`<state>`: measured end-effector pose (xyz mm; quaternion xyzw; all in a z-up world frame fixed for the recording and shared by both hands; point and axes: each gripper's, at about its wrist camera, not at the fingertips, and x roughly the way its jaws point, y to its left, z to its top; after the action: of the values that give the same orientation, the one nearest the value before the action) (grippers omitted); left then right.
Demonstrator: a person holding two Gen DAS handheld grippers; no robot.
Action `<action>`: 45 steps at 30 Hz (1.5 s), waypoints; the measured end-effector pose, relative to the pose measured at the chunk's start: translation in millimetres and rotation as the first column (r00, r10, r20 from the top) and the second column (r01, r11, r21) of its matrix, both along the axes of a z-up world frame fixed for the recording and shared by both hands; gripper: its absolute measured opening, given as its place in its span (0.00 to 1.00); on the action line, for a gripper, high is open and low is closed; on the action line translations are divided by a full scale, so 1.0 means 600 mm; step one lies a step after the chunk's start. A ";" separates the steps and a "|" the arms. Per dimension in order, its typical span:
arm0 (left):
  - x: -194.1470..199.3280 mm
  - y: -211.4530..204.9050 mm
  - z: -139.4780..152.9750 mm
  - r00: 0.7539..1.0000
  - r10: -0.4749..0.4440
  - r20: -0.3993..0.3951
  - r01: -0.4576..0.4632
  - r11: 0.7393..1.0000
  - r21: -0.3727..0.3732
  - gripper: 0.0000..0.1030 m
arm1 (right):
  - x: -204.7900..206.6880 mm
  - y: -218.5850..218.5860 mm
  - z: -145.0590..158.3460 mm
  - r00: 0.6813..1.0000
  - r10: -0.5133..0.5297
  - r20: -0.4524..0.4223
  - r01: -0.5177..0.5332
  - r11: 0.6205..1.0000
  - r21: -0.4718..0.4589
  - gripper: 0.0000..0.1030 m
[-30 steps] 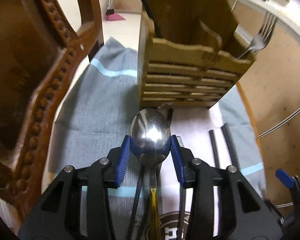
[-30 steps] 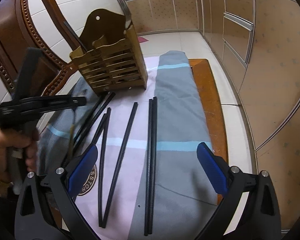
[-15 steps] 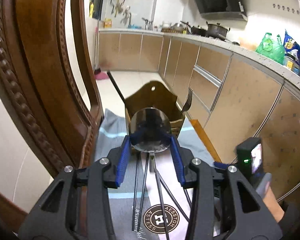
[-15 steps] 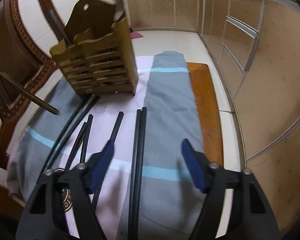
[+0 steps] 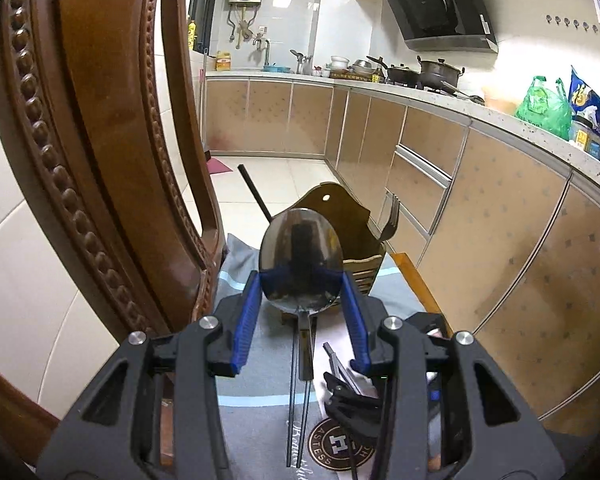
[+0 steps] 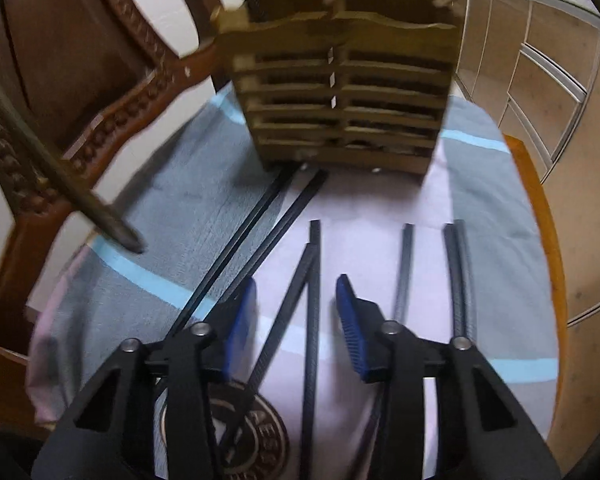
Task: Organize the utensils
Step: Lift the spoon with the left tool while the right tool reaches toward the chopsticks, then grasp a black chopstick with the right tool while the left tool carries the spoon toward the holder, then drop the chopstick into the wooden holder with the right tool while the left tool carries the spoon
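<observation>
Steel spoon (image 5: pixel 301 258) clamped in left claw (image 5: pixel 302 304); right claw (image 6: pixel 296 320) closing over chopsticks (image 6: pixel 314 300)

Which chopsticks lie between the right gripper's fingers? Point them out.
The crossed pair that meets in a point between the closing right gripper fingers. The long pair runs left toward the wooden holder; the others lie right.

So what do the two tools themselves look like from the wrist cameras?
Both match. The left tool and the right tool each have a black plastic frame with triangular cut-outs, silver round screw heads at the pivots, and two fingers faced with ribbed blue pads. No cables or sleeves show.
</observation>
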<state>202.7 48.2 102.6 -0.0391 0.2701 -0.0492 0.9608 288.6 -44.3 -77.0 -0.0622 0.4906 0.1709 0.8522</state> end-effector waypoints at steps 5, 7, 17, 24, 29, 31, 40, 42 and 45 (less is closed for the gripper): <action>0.001 0.014 -0.003 1.000 0.011 -0.008 -0.011 1.000 -0.011 0.38 | 0.013 0.004 -0.012 1.000 -0.011 0.019 0.011 1.000 -0.011 0.12; 0.002 0.018 -0.005 1.000 0.012 -0.011 -0.012 1.000 -0.010 0.38 | 0.013 -0.004 -0.002 0.999 -0.027 0.037 0.026 0.999 0.028 0.09; -0.002 0.028 -0.009 1.000 0.001 -0.013 -0.001 1.000 -0.013 0.38 | -0.047 -0.063 0.119 0.983 -0.051 0.179 0.006 0.971 0.241 0.07; -0.009 0.024 -0.006 1.000 -0.020 -0.006 0.020 1.000 -0.003 0.38 | -0.128 -0.117 0.222 0.950 -0.077 0.302 -0.024 0.948 0.317 0.07; -0.014 0.025 -0.001 0.999 -0.037 0.004 0.037 0.999 -0.013 0.38 | -0.175 -0.141 0.287 0.924 -0.102 0.369 -0.034 0.938 0.345 0.07; -0.014 0.026 0.000 0.999 -0.041 0.003 0.041 0.999 -0.020 0.38 | -0.184 -0.145 0.311 0.910 -0.119 0.397 -0.033 0.934 0.355 0.07; -0.007 0.026 -0.010 0.999 -0.038 -0.023 0.038 0.999 -0.018 0.38 | -0.101 -0.126 0.457 0.855 -0.127 0.503 -0.038 0.952 0.305 0.07; -0.003 0.027 -0.014 0.999 -0.043 -0.029 0.042 0.999 -0.025 0.38 | -0.075 -0.119 0.479 0.840 -0.135 0.525 -0.027 0.957 0.289 0.07; 0.001 0.029 -0.017 0.999 -0.039 -0.035 0.038 0.999 -0.022 0.38 | -0.029 -0.110 0.512 0.820 -0.153 0.551 0.002 0.964 0.265 0.07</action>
<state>203.4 65.3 92.1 -0.0447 0.2871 -0.0698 0.9543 271.0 -110.2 229.9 0.0188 0.1917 0.1706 0.9663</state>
